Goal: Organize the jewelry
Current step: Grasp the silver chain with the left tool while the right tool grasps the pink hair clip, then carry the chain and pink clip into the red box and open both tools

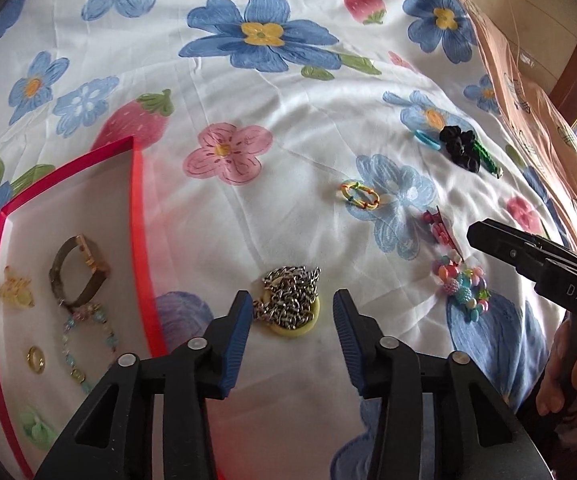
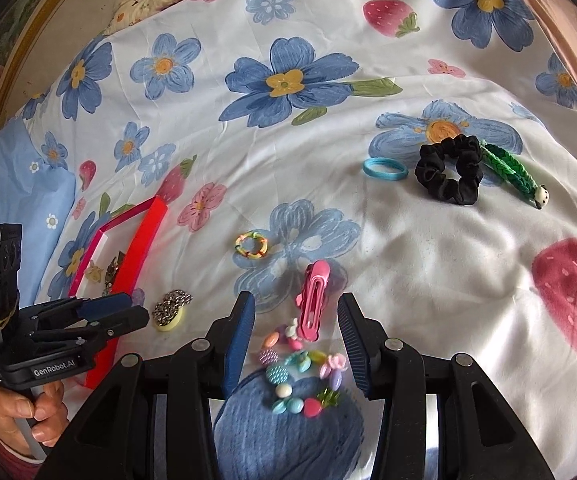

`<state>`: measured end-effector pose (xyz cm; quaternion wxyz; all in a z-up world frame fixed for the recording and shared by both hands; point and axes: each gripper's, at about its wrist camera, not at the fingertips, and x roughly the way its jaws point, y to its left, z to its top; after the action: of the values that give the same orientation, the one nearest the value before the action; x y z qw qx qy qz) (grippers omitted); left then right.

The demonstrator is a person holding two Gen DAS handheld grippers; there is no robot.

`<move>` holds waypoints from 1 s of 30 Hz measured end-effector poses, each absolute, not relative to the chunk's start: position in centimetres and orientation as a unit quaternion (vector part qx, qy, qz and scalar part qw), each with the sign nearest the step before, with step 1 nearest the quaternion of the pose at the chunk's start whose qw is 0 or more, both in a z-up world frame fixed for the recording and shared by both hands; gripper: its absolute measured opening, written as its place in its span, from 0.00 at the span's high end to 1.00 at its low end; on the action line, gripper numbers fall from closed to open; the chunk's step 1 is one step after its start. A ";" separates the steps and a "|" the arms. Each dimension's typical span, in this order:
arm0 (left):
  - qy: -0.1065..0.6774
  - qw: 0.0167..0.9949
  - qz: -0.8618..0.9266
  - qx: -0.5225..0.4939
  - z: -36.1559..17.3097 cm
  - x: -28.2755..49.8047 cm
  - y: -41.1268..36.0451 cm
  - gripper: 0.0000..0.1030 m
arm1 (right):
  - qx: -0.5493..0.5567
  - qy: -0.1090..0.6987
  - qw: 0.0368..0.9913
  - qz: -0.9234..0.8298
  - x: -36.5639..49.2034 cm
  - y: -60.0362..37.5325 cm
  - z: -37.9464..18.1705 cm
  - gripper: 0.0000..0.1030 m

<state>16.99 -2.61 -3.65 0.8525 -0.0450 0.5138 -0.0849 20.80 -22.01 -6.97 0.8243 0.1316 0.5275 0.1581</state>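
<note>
A silver chain (image 1: 290, 298) lies heaped on a pale yellow ring on the bedsheet. My left gripper (image 1: 293, 314) is open and empty, with the chain between its fingertips; it shows in the right wrist view (image 2: 138, 308) beside the chain (image 2: 171, 307). My right gripper (image 2: 296, 322) is open and empty over a colourful bead bracelet (image 2: 302, 376) and a pink hair clip (image 2: 313, 300). The red-rimmed tray (image 1: 138, 216) at left holds a watch (image 1: 80, 276), a bead bracelet (image 1: 88, 344), a ring (image 1: 35, 359) and small charms.
On the floral sheet lie a multicolour loop (image 2: 251, 245), a blue hair tie (image 2: 384, 169), a black scrunchie (image 2: 448, 170) and a green braided band (image 2: 512, 172). A pink blanket (image 1: 528, 92) borders the right side. A pillow (image 2: 20, 184) lies at left.
</note>
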 end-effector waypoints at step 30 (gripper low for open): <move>0.447 0.887 -0.099 -0.061 0.6 13.3 -0.2 0.96 | 0.115 0.505 0.836 0.179 21.1 -19.4 -5.6 0.84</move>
<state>13.34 -0.20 0.59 0.8872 -0.0611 0.4466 -0.0990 21.10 -19.36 -5.57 0.8364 0.1148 0.5053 0.1788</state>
